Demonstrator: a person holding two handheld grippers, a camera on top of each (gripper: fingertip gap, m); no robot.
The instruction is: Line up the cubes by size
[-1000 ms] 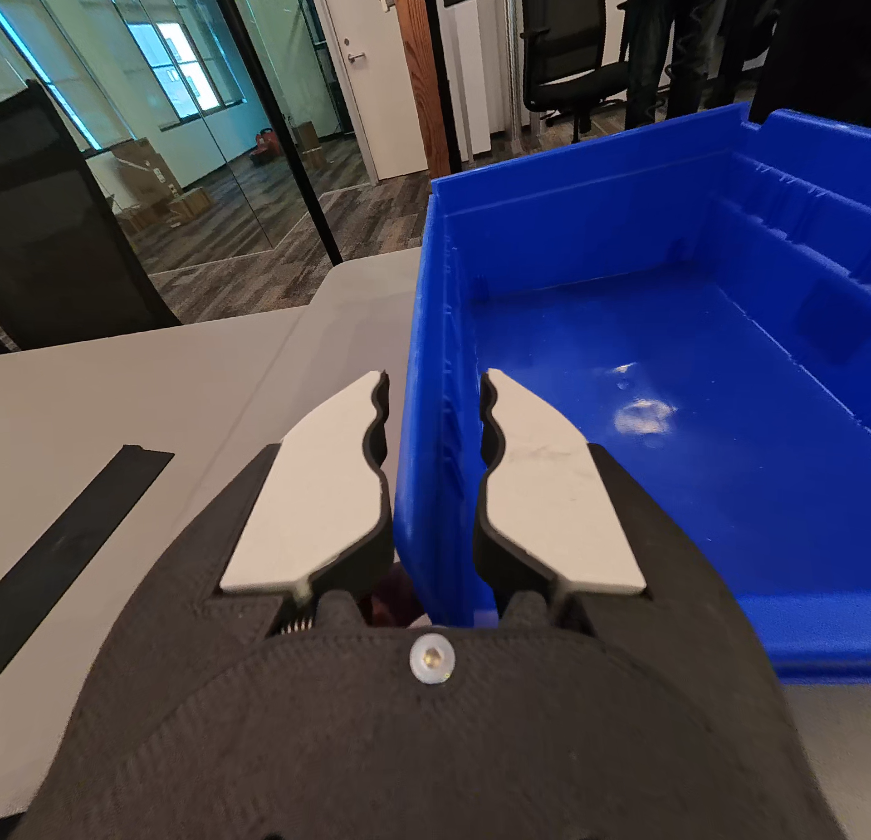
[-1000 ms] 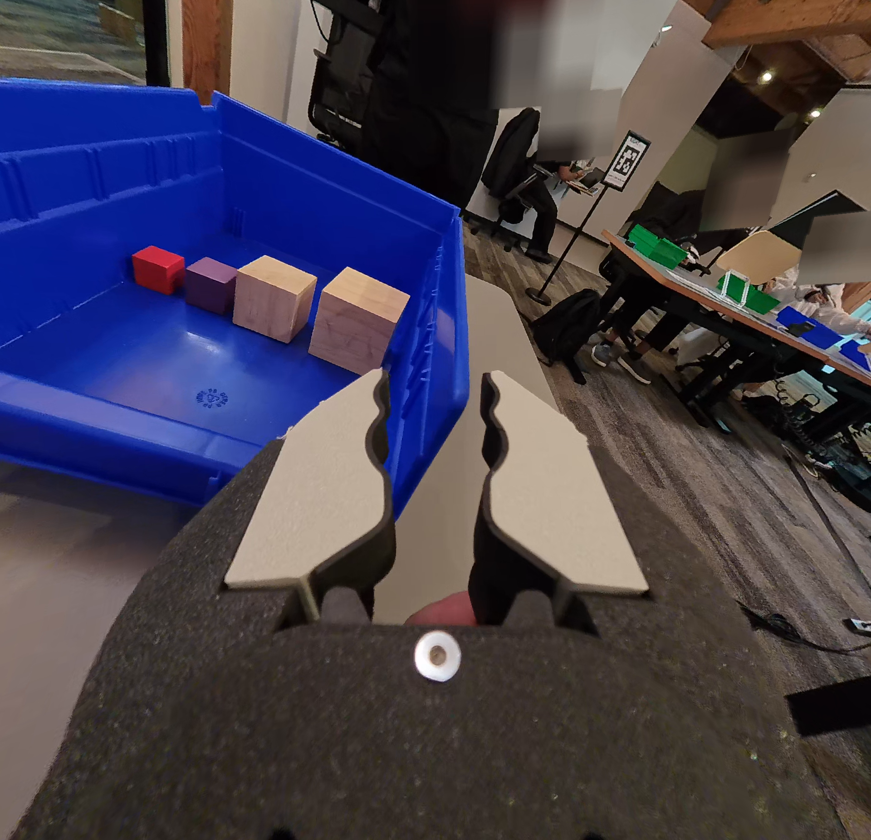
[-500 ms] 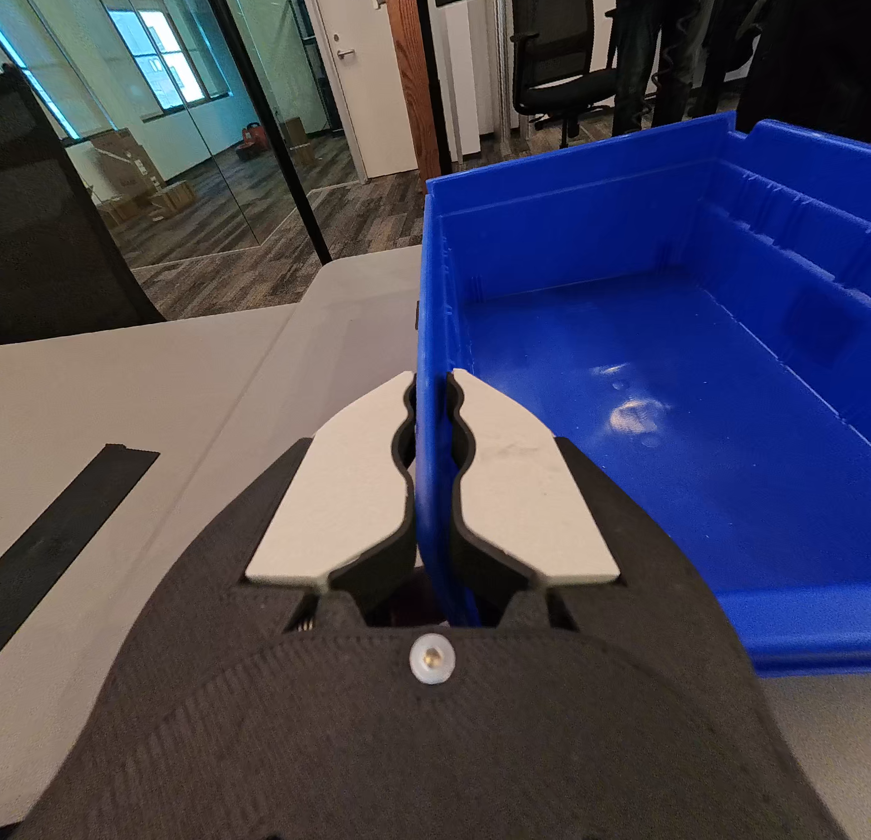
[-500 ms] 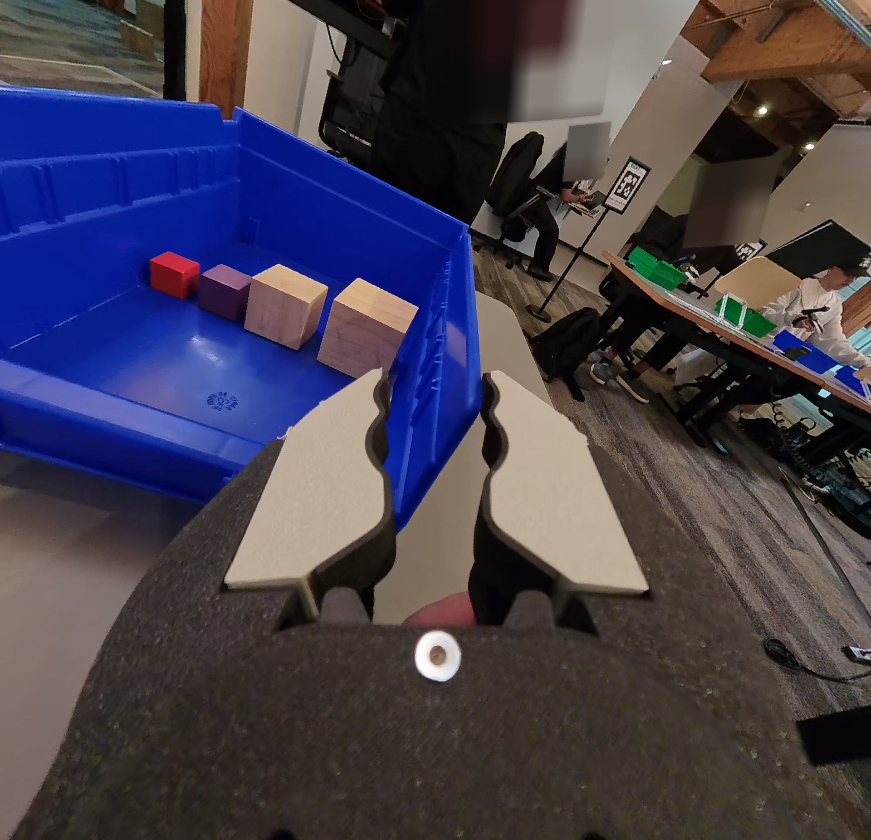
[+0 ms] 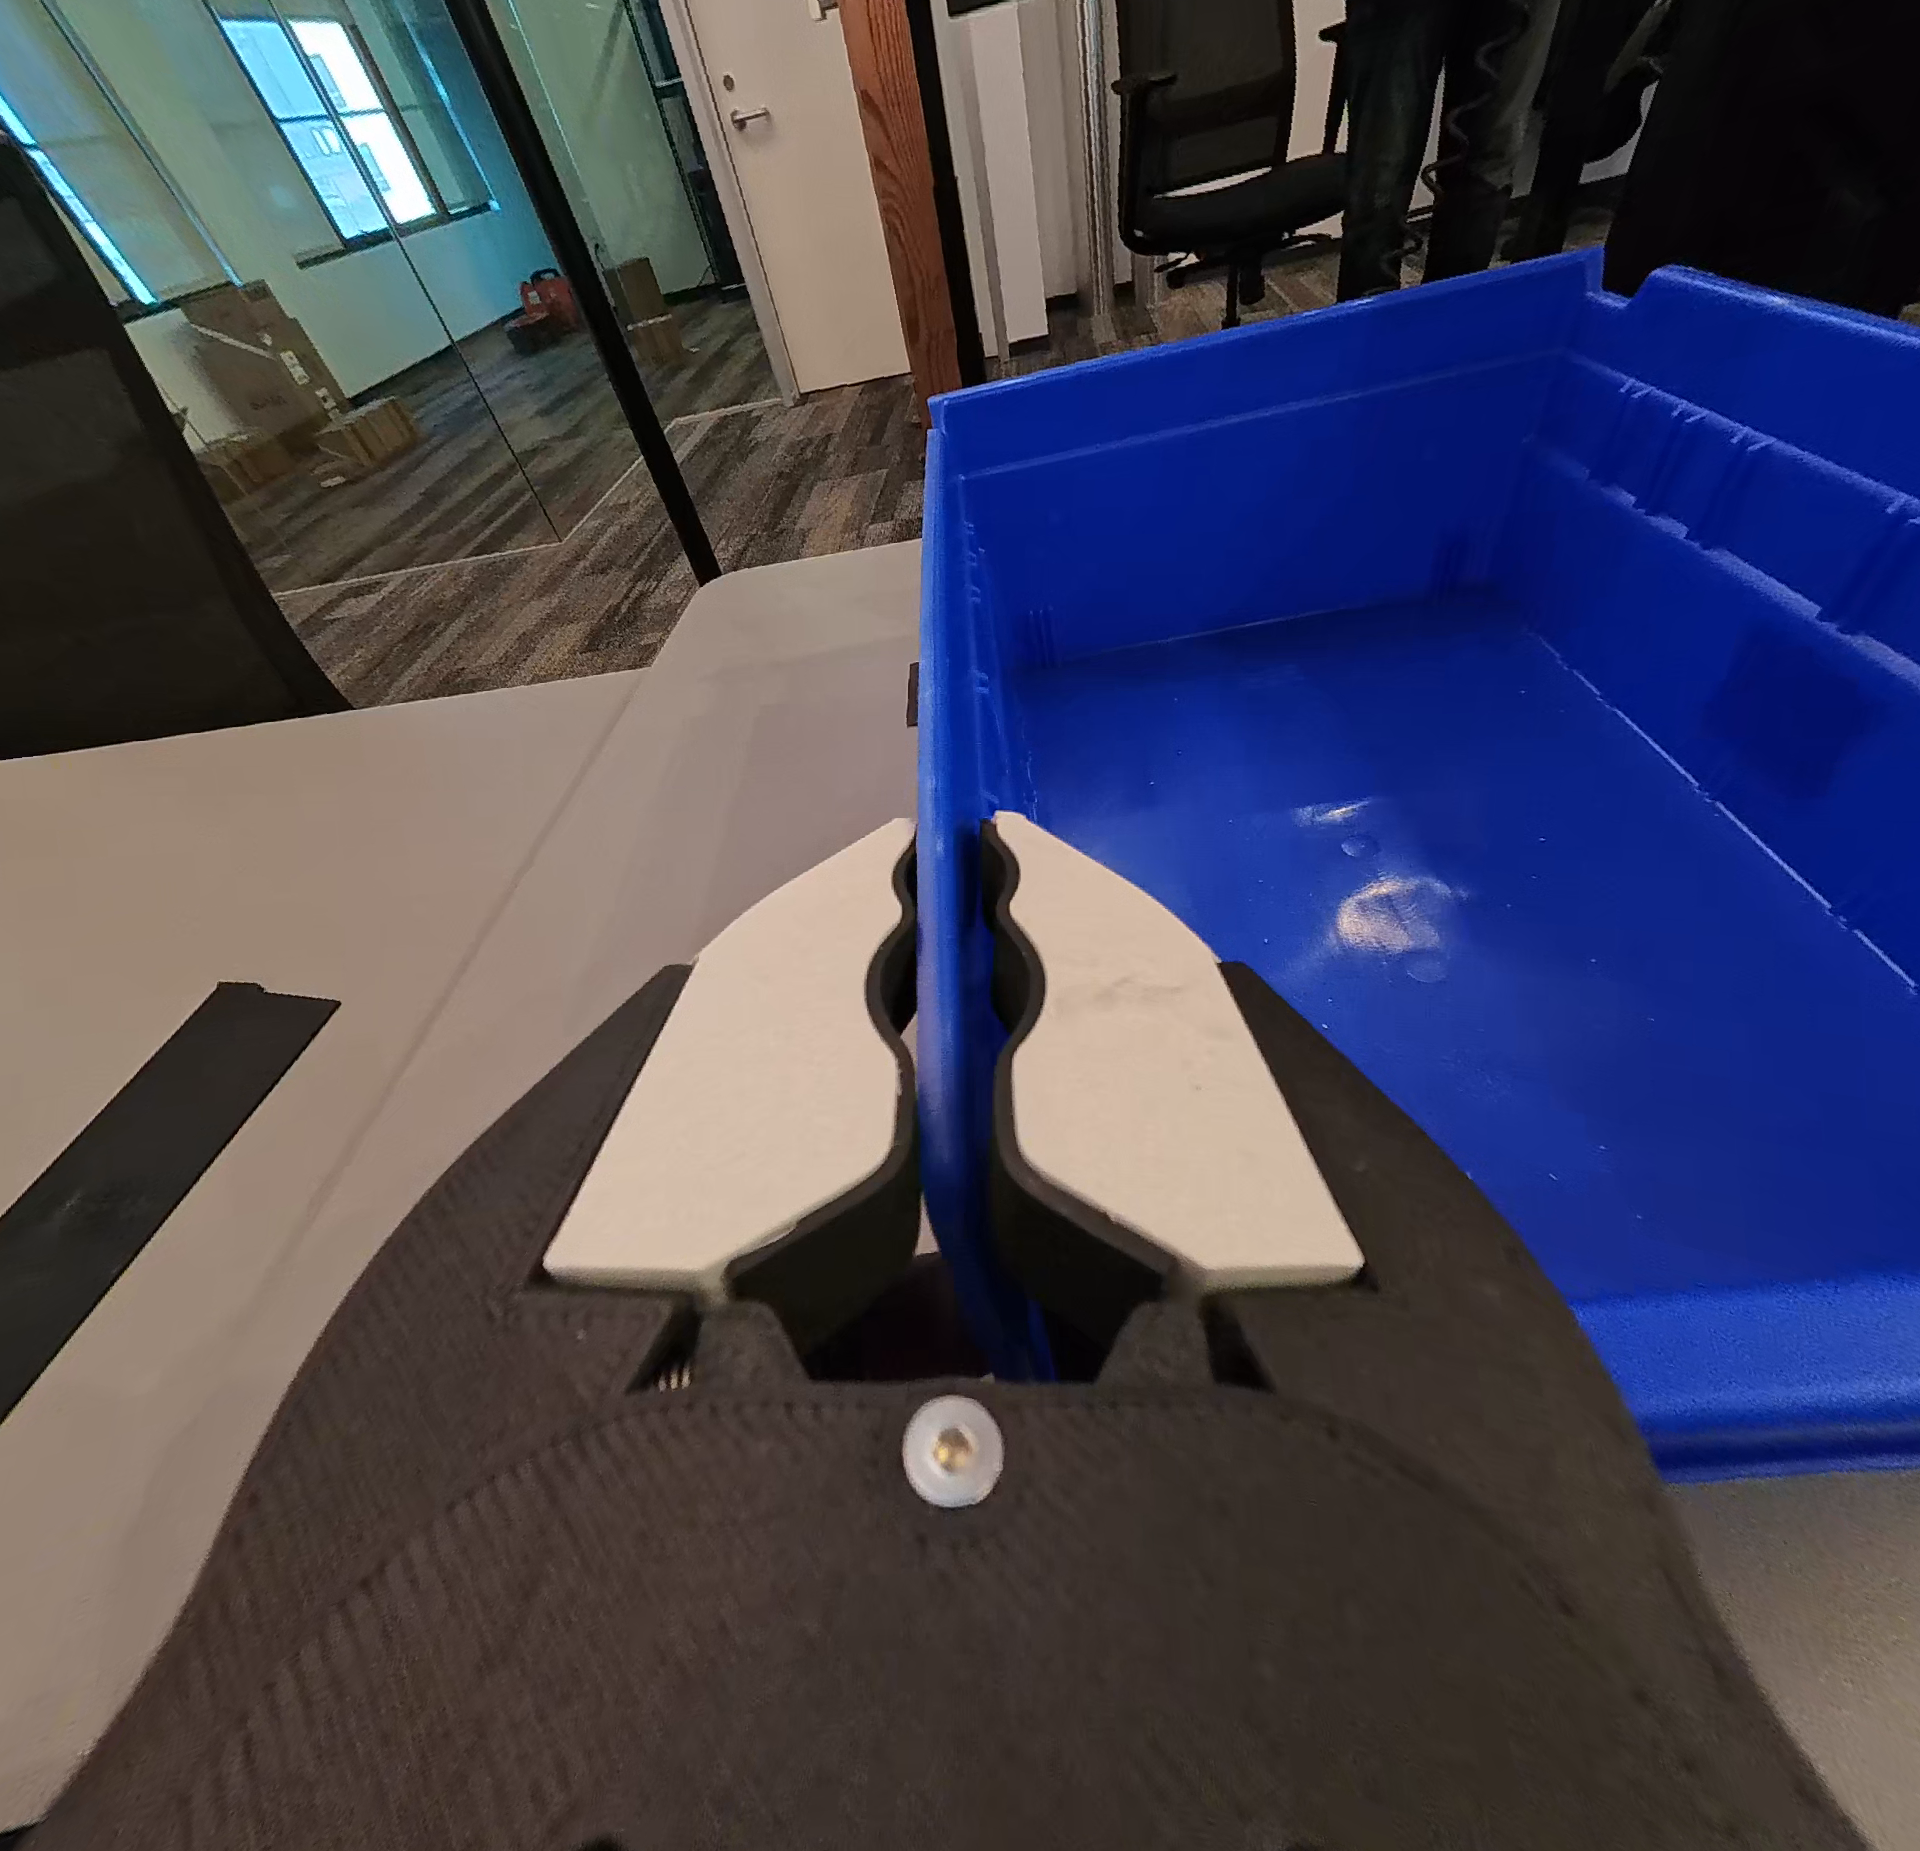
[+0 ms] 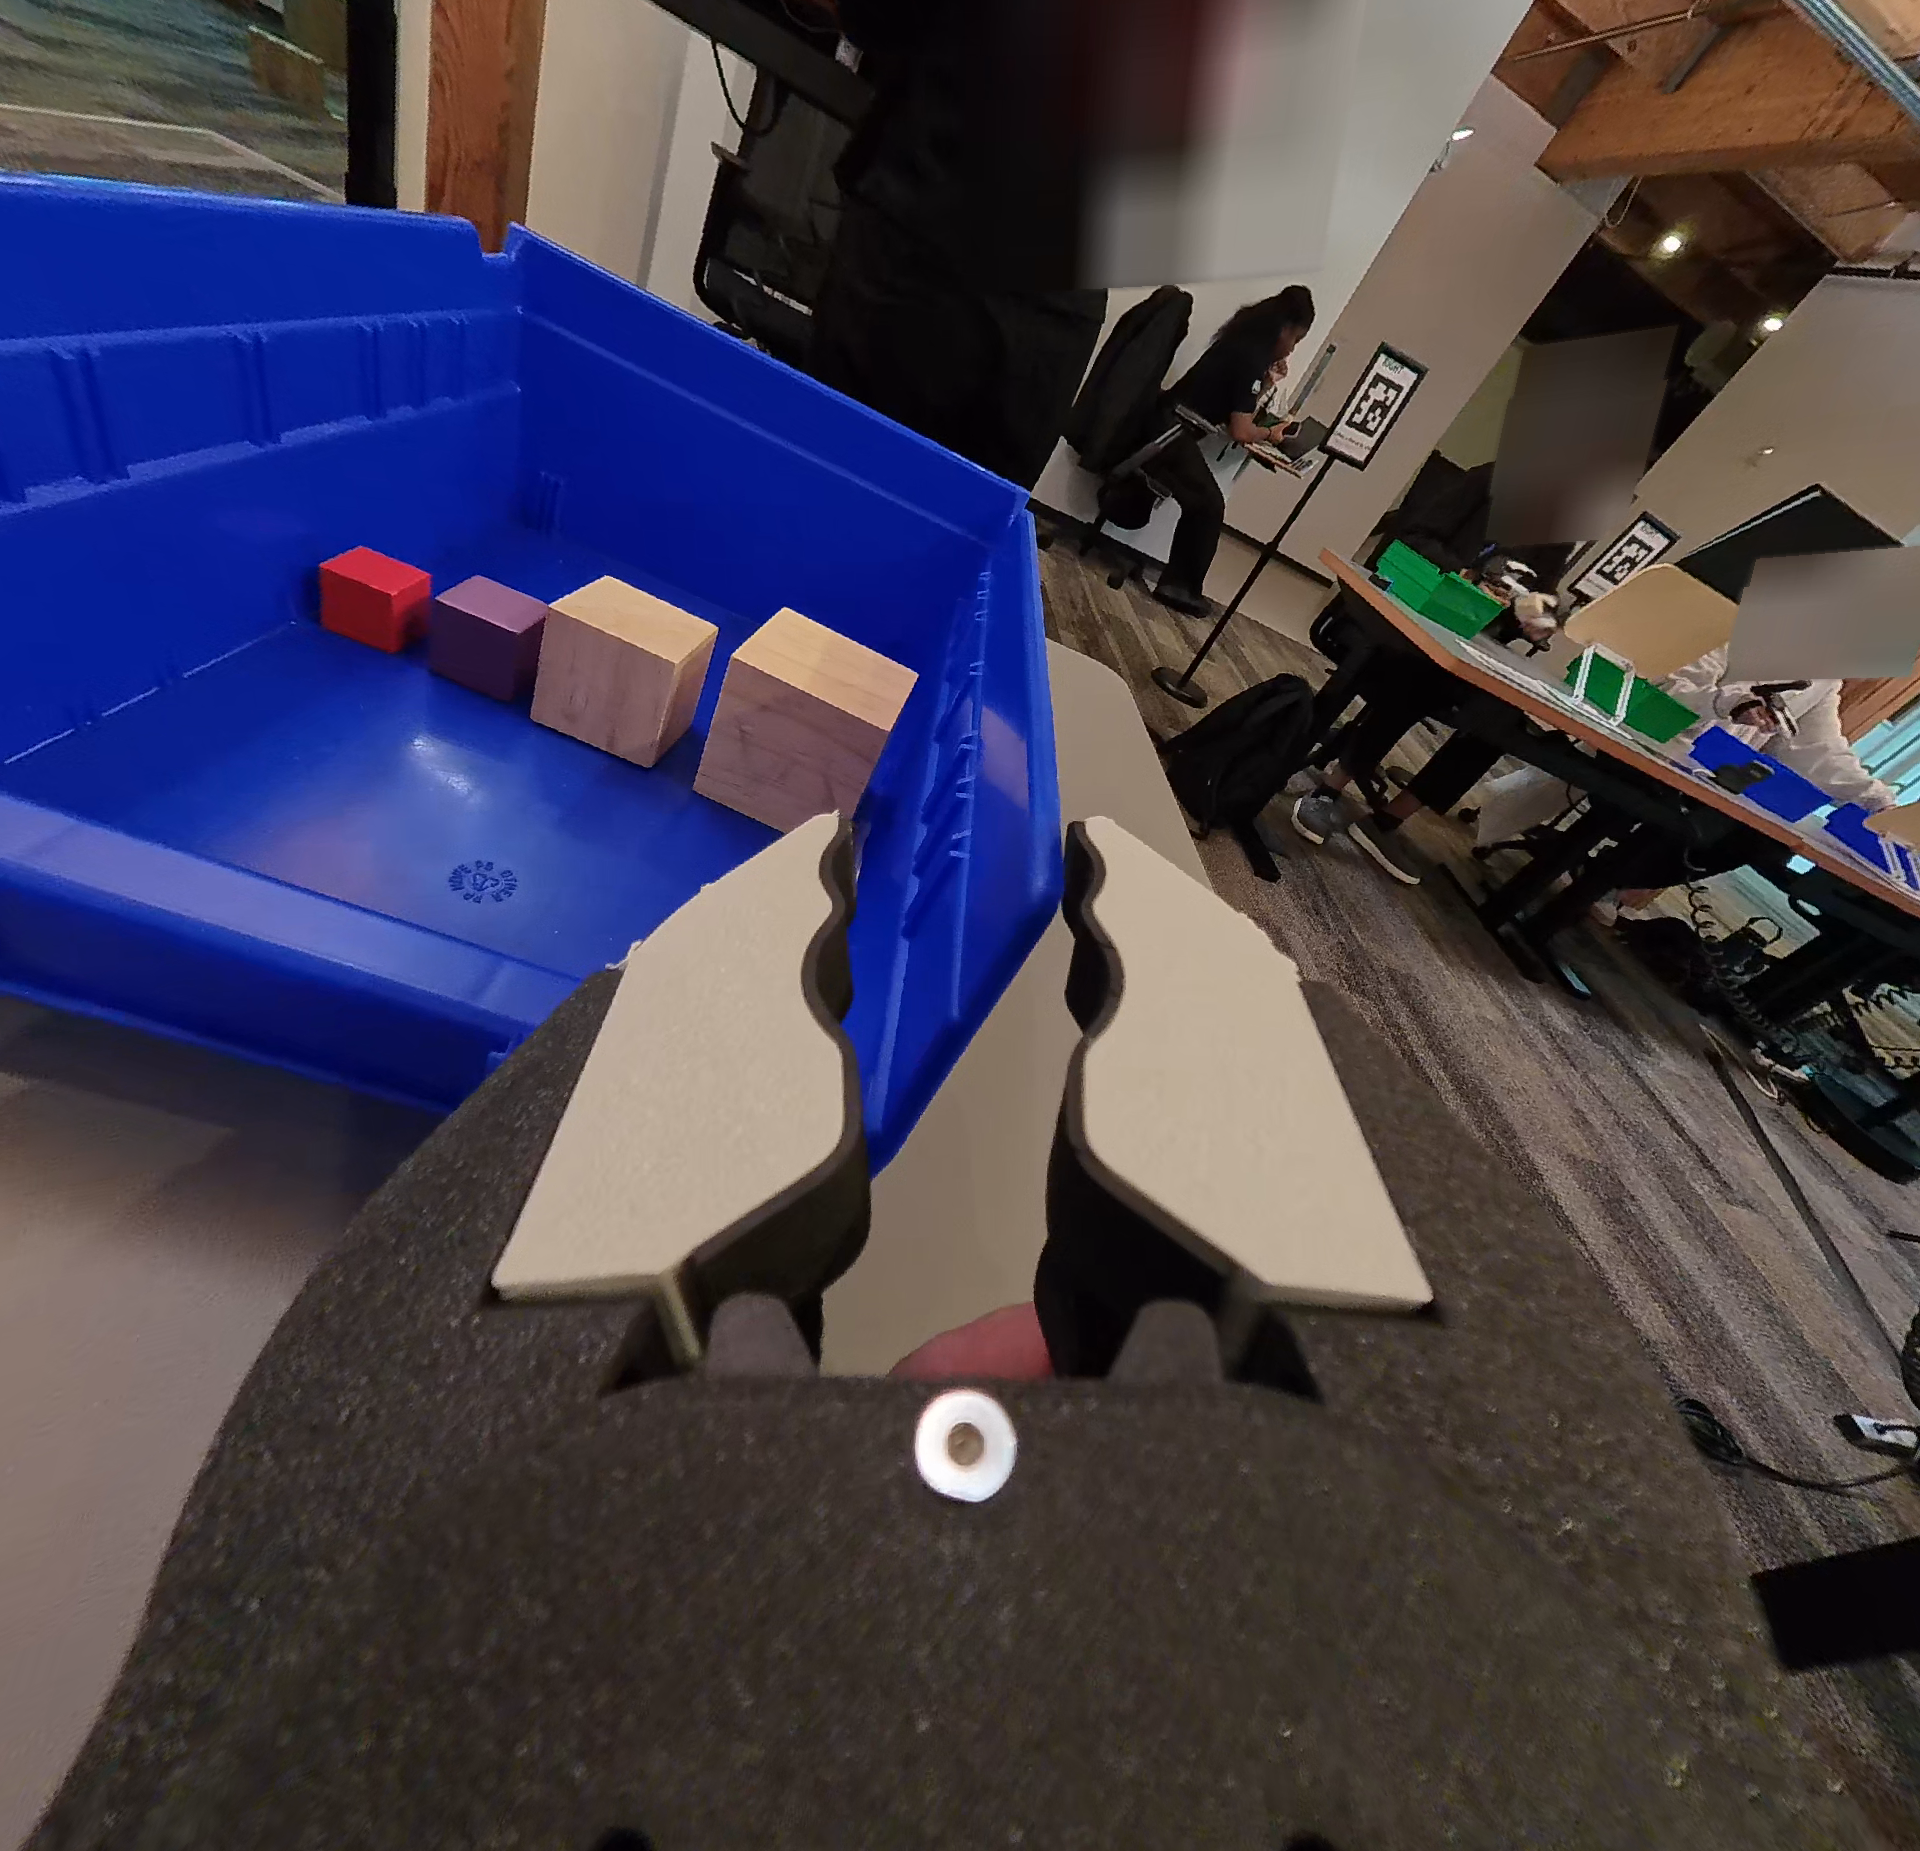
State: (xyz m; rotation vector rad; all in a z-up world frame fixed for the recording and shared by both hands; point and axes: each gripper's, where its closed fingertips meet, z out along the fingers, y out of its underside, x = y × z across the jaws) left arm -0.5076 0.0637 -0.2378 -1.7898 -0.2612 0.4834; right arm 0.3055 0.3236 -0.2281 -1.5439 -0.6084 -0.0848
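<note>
Left gripper (image 5: 948, 835): its fingers are closed tight on the left side wall of the blue bin (image 5: 1455, 513), one finger outside, one inside, both pressing the plastic. Where the wall runs down between the finger roots it goes dark and hard to make out.

Right gripper (image 6: 958, 835): the fingers stand apart and straddle the bin's right side wall (image 6: 997, 762). The wall lies close by the left finger and a gap shows at the right one; nothing is held.

Cubes: four sit in a row on the bin floor near the back wall, seen only from the right wrist view: red cube (image 6: 372, 596), purple cube (image 6: 484, 633), smaller wooden cube (image 6: 621, 667), larger wooden cube (image 6: 802, 716). The larger one's lower corner is cut off by the left fingertip.

Left wrist view: it shows only bare bin floor; the cubes lie outside it.

Bench (image 5: 312, 866): grey, with a black tape strip (image 5: 135, 1157) running off the edge of view.

Bin base: covered by both gripper bodies.
</note>
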